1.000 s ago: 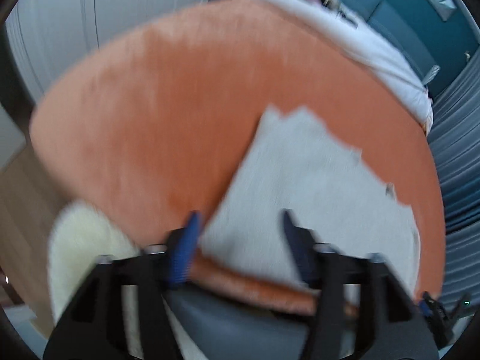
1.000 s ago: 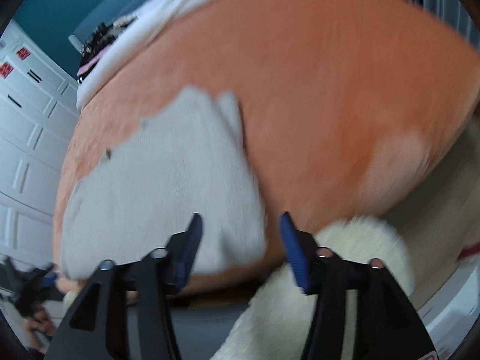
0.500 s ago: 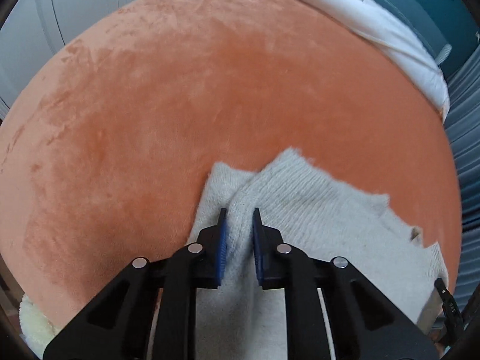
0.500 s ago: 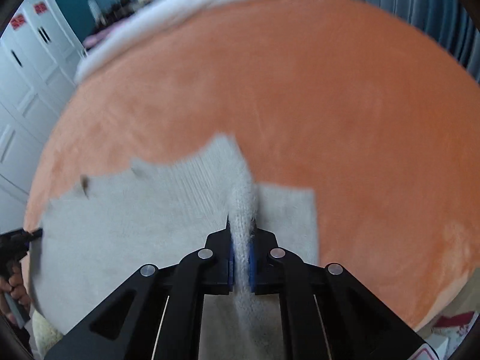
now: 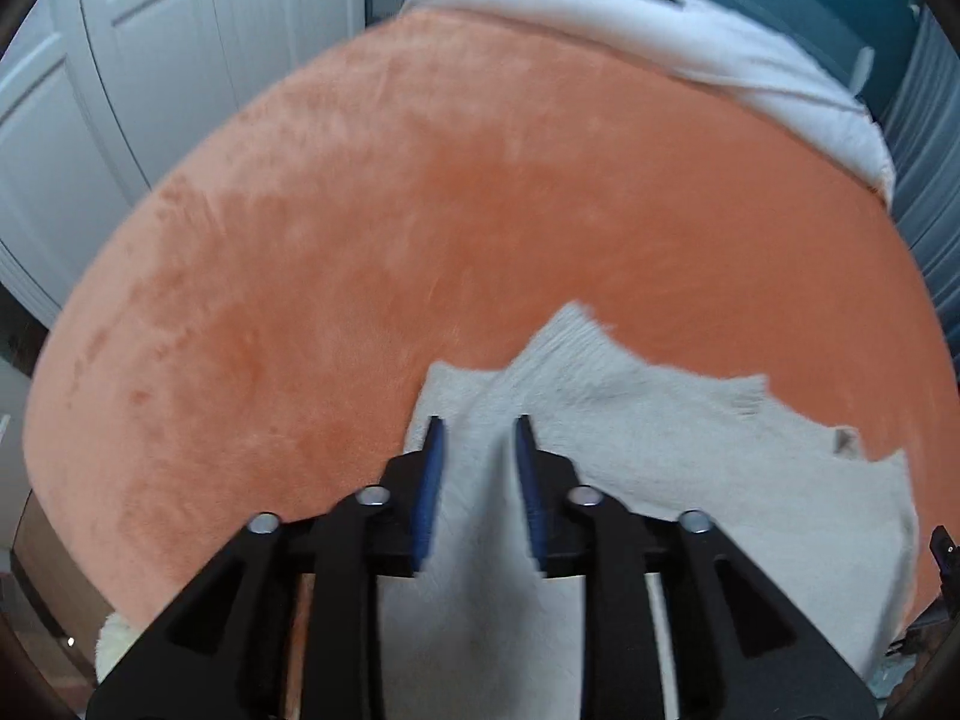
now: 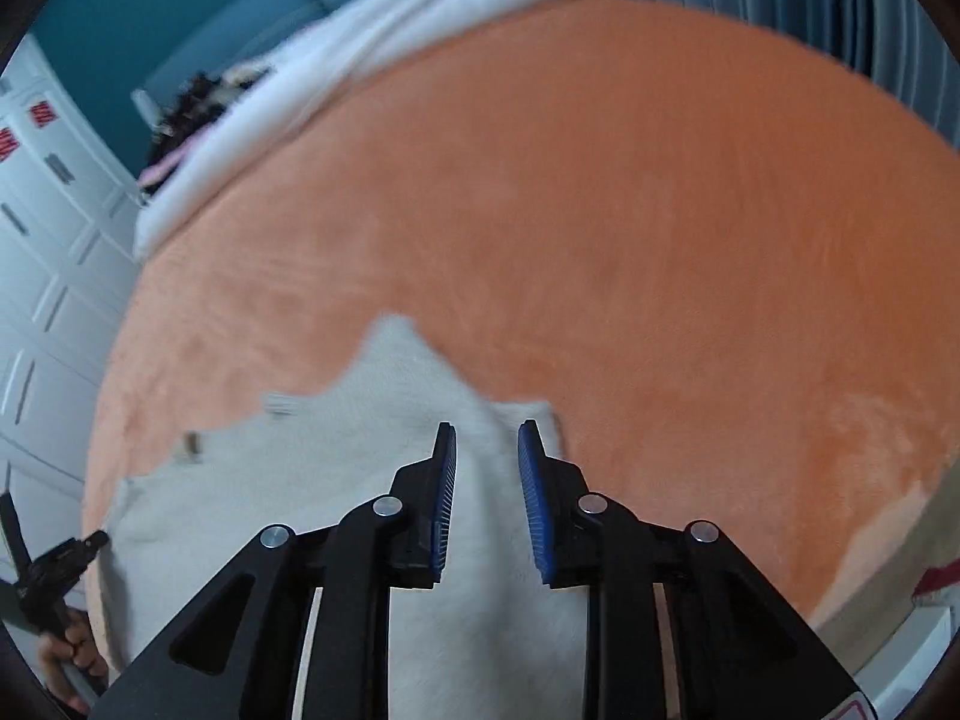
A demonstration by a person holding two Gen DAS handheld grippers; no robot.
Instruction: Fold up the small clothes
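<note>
A light grey knitted garment lies on an orange plush bed cover, partly folded, with its near edge turned over onto itself. My left gripper is open just above the garment's left fold, jaws apart with cloth showing between them. In the right wrist view the same garment lies on the orange cover. My right gripper is open over the garment's right fold. Neither gripper holds the cloth.
A white duvet lies across the far end of the bed. White wardrobe doors stand to the left. The left gripper and a hand show at the right wrist view's lower left. Grey curtains hang on the right.
Half a second ago both grippers were shut on raised folds of the garment. Both have now opened and let the cloth go, and it lies flatter on the cover.
</note>
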